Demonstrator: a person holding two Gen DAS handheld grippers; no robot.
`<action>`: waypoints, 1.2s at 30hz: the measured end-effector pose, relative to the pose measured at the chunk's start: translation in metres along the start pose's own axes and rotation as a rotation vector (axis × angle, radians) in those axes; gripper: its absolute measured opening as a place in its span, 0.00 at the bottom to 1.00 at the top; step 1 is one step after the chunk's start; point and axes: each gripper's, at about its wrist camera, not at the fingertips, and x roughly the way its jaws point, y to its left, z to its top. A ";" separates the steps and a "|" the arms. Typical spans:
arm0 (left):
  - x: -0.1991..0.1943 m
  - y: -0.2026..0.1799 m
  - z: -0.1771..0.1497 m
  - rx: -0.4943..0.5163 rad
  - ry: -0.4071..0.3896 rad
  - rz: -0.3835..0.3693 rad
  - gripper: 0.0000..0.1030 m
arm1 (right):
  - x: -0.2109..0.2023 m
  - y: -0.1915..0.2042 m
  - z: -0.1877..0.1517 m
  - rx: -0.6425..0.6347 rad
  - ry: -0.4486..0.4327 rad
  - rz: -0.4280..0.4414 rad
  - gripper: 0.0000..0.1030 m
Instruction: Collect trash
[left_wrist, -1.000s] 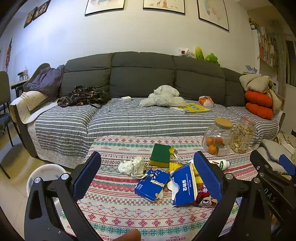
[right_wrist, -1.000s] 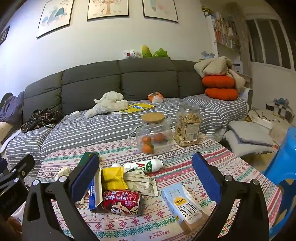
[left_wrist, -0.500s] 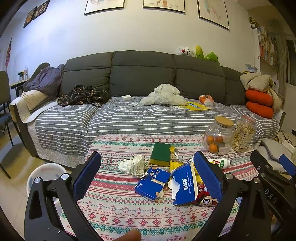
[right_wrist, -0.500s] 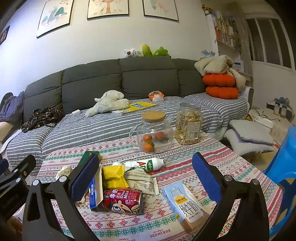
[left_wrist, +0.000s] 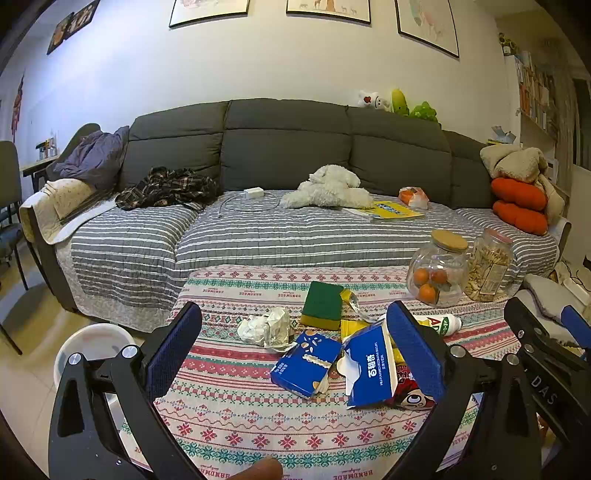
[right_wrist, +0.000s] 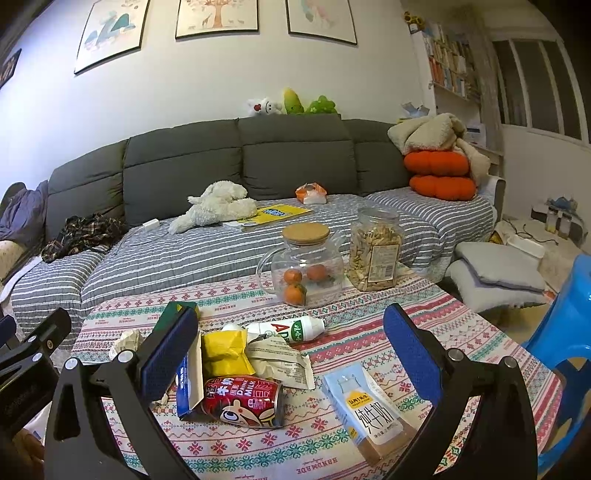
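Fingers on both grippers stand spread wide with nothing between them. Since a second ago, almost nothing has changed: we have only drifted a touch closer and lower, so the litter sits slightly nearer in each view, and no piece of it has been moved. We judge the collecting has not yet begun.

Our left gripper (left_wrist: 293, 338) hovers over the near edge of the surface (left_wrist: 229, 417), its span framing a crumpled paper ball (left_wrist: 266, 328) and a flattened blue carton (left_wrist: 304, 363). Just beside its right finger stands a torn blue box (left_wrist: 369, 371), partly covering a red drink can (left_wrist: 412, 393).

Our right gripper (right_wrist: 290, 345) frames the same red drink can (right_wrist: 242, 400) lying on its side, with a yellow wrapper (right_wrist: 225, 350) and a pale torn packet (right_wrist: 279, 360) just behind it. A small white bottle (right_wrist: 286, 328) lies farther back, and a light-blue milk carton (right_wrist: 365, 410) lies flat toward the right finger.

Behind the litter sit a green sponge (left_wrist: 322, 304), a glass jar of oranges (right_wrist: 304, 269) and a snack jar (right_wrist: 375, 249), which we take to be keepers. A white bin (left_wrist: 94, 345) stands on the floor to the left of the surface, the likely place for the trash. With both grippers free and close, either could take the first piece.
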 end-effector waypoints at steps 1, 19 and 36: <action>0.000 0.000 0.000 0.000 0.000 0.001 0.93 | 0.000 0.000 0.000 -0.003 -0.001 0.000 0.95; 0.029 0.013 -0.004 -0.025 0.158 0.036 0.93 | 0.014 0.009 -0.007 -0.005 0.108 0.041 0.95; 0.155 0.055 -0.012 -0.194 0.570 0.044 0.93 | 0.061 -0.009 -0.010 0.047 0.451 0.108 0.95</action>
